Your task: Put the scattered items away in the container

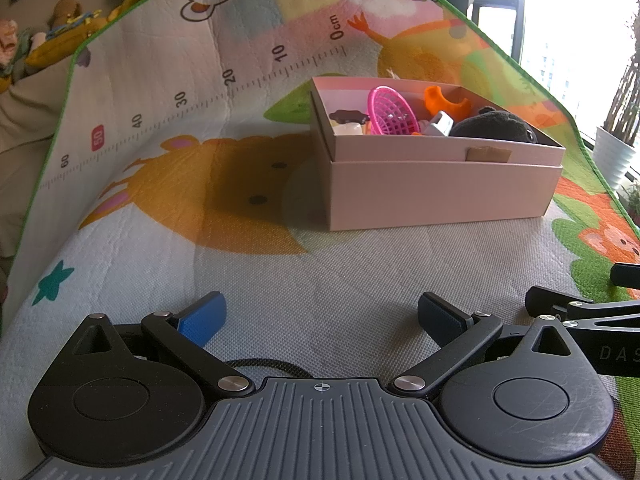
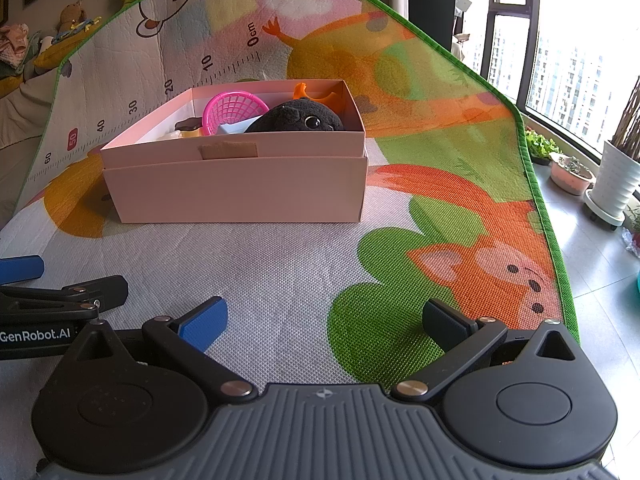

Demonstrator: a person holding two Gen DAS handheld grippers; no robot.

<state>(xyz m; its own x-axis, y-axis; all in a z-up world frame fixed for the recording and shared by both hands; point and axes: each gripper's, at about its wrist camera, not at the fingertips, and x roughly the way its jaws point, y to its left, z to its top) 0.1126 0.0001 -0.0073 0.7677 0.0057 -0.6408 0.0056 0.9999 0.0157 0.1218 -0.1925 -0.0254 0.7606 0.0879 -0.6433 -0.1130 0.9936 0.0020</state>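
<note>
1. Surface: printed play mat (image 1: 320, 280) with cartoon animals, a green edge and a printed ruler scale, spread flat. Tiled floor and potted plants (image 2: 612, 176) by a bright window lie to the right; soft toys (image 1: 68, 12) sit on a ledge at far left.
2. Container: pale pink cardboard box (image 1: 440, 196), open-topped, its inner tray seated in an outer sleeve, a tan tape patch (image 1: 489, 154) on the near wall. It stands on the mat, well ahead of both claws.
3. Contents, all inside the box:
   - pink plastic basket (image 1: 390, 110), tipped on its side, near the middle
   - black plush toy (image 2: 298, 117) with a shiny eye, against the near wall
   - orange plastic piece (image 1: 442, 102) at the far end
   - small white item (image 1: 438, 123) between basket and plush
   - brown-topped toy piece (image 1: 348, 117) at the other end; exact kind unclear
4. View differences: left wrist view shows the white item and brown-topped piece plainly. Right wrist view shows the plush's eye, the tiled floor and more pots.
5. Left claw (image 1: 322, 316): low over the mat, aimed at the box, fingers spread wide, nothing between them.
6. Right claw (image 2: 324, 320): alongside, same low pose, fingers spread wide, holding nothing. Each claw's tips appear at the edge of the other's view.
</note>
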